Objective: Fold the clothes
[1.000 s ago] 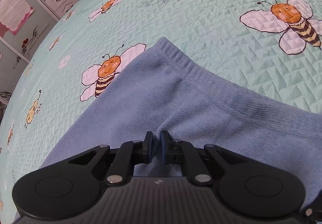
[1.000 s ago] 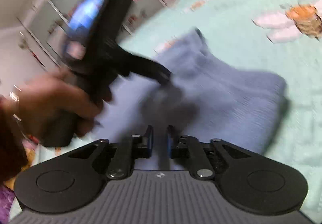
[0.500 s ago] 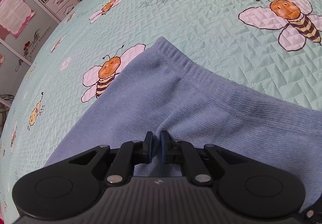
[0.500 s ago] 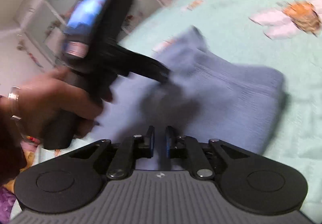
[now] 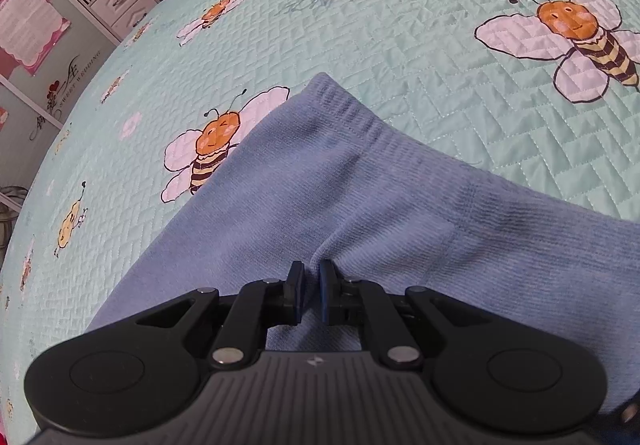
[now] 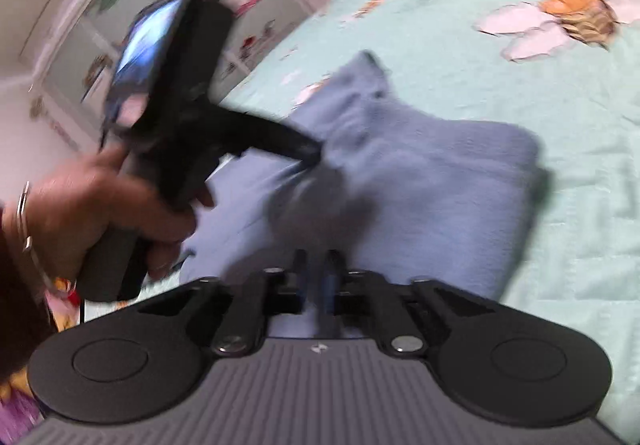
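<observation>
- Left wrist view: we see the blue garment (image 5: 320, 181) lying across the centre and lower right of the frame on the mint quilted bedspread (image 5: 400, 29); its ribbed hem runs from upper centre towards the right edge, where the cloth is cut off.
- The left gripper (image 5: 311, 291), at lower centre, has its jaws drawn nearly together with a pinch of the blue cloth rising between them. The fabric under the gripper body is hidden.
- A printed bee (image 5: 212, 143) at centre left is partly covered by the garment's edge; a second bee (image 5: 576, 41) sits at upper right.
- Right wrist view: we find the frame strongly blurred. The garment (image 6: 420, 181) appears folded at centre, its right edge doubled over.
- The right gripper (image 6: 316, 281), at lower centre, shows a narrow gap between its jaws; we cannot tell whether cloth is held.
- The person's hand (image 6: 112, 213) at left grips the left gripper's handle; the fingertips (image 6: 310, 153) of that gripper touch the cloth.
</observation>
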A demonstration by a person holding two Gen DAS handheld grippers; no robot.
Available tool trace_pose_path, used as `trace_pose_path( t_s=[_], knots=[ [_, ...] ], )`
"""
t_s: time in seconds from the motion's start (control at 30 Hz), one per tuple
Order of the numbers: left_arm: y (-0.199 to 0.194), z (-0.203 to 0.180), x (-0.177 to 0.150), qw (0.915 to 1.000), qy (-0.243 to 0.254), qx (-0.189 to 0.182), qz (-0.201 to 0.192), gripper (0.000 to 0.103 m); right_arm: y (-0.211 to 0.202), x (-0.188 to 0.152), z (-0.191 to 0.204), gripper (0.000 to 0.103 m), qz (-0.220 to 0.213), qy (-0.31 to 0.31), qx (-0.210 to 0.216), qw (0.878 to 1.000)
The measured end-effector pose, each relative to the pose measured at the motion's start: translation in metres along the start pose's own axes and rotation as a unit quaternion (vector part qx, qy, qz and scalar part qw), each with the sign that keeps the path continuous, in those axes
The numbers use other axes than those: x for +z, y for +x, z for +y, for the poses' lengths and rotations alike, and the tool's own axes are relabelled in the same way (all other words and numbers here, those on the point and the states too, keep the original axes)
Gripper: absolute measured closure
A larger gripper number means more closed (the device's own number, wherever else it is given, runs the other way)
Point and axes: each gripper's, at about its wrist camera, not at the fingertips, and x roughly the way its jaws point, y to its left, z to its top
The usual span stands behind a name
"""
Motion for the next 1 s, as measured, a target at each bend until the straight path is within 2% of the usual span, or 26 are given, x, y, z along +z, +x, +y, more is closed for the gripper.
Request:
trace_pose_path(
  t_s=[0.07, 0.13, 0.2, 0.3, 0.4, 0.47, 0.57, 0.77, 1.0],
  knots=[
    [0.0, 0.0, 0.0, 1.0, 0.001, -0.001, -0.001, 0.099, -0.004, 0.001, 0.001, 0.099, -0.014, 0.0, 0.007, 1.0],
    [-0.002, 0.004, 0.001, 0.9999, -0.009, -0.007, 0.0, 0.099, -0.006, 0.0, 0.003, 0.088, -0.027, -0.001, 0.022, 0.999],
    [-0.004, 0.008, 0.001, 0.9997, -0.021, -0.013, 0.0, 0.098, -0.003, 0.001, 0.006, 0.083, -0.032, -0.007, 0.028, 0.999],
    [-0.012, 0.028, -0.001, 0.9951, -0.085, -0.046, -0.019, 0.095, 0.001, -0.001, 0.004, 0.082, -0.018, -0.008, 0.026, 0.999],
    [-0.021, 0.046, -0.006, 0.9829, -0.151, -0.09, -0.054, 0.094, 0.001, -0.003, 0.003, 0.082, -0.008, -0.007, 0.025, 1.0],
    [-0.019, 0.046, -0.003, 0.9801, -0.158, -0.101, -0.065, 0.093, 0.001, -0.004, 0.004, 0.082, -0.006, -0.008, 0.027, 1.0],
    [0.0, 0.041, 0.004, 0.9795, -0.161, -0.11, -0.051, 0.094, 0.003, -0.006, 0.004, 0.082, -0.005, -0.009, 0.028, 1.0],
    [0.028, 0.04, 0.025, 0.9774, -0.178, -0.099, -0.056, 0.095, 0.005, -0.006, 0.002, 0.082, -0.002, -0.007, 0.034, 0.999],
    [0.053, 0.048, 0.067, 0.9794, -0.181, -0.081, -0.038, 0.097, 0.005, -0.006, 0.001, 0.082, -0.002, -0.006, 0.041, 0.999]
  ],
)
